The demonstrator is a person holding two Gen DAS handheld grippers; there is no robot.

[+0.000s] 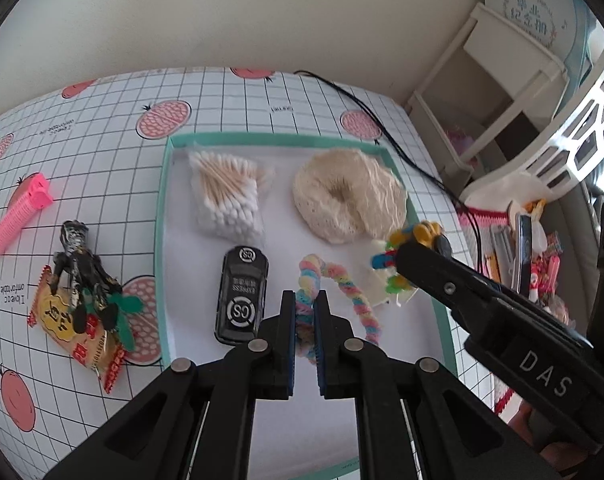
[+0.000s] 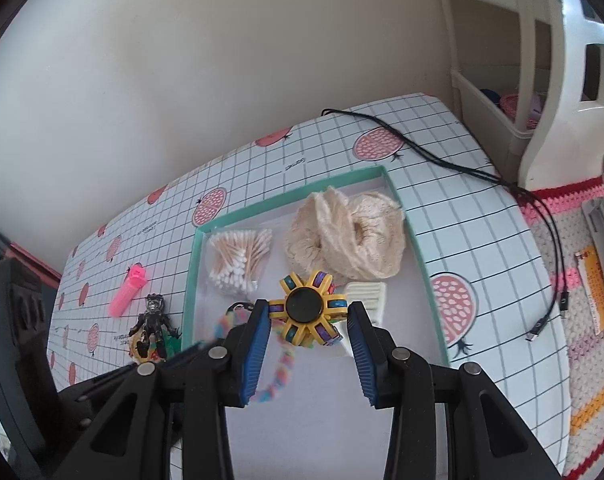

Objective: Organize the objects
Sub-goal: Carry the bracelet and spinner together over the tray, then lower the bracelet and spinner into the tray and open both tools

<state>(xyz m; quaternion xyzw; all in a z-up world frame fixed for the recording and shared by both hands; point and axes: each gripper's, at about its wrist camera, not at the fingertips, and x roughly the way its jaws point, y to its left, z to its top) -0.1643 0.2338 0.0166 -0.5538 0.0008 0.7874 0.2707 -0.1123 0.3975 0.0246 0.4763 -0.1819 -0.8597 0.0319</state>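
Two grippers are working over the same teal-rimmed tray point(image 1: 162, 216). The right gripper point(image 2: 309, 320) is pinching a yellow fidget spinner point(image 2: 308, 307) by two opposite arms, its blue pads point(image 2: 257, 344) pressing on the spinner's edges while the toy is hanging just above the tray floor, over a white comb point(image 2: 364, 300). The spinner is looking like hard plastic, light and stiff, so I judge the hold on the arm tips is secure enough, though the body may be turning about its black hub if the squeeze is easing. The left gripper point(image 1: 305, 312) is standing nearly pressed together, with a pastel twisted cord point(image 1: 354, 300) showing in the narrow gap; whether it is actually clamping the cord I cannot tell. That cord is looking soft and floppy, likely to be trailing when lifted, so a hold near its middle would be suiting it. Just left of the left gripper a black toy car point(image 1: 241, 296) is lying in the tray; ahead of it a bag of cotton swabs point(image 1: 227, 196) and a cream scrunchie point(image 1: 348, 196) are filling the far half. Free floor is remaining mostly on the near side, beneath both tools. Beyond the tray's left rim, a dark figurine point(image 1: 79, 264) on a snack packet point(image 1: 67, 320) and a pink roller point(image 1: 19, 216) are waiting on the checked tablecloth point(image 1: 101, 152), well clear of the rim, while a black cable point(image 2: 502, 184) is running along the right side.
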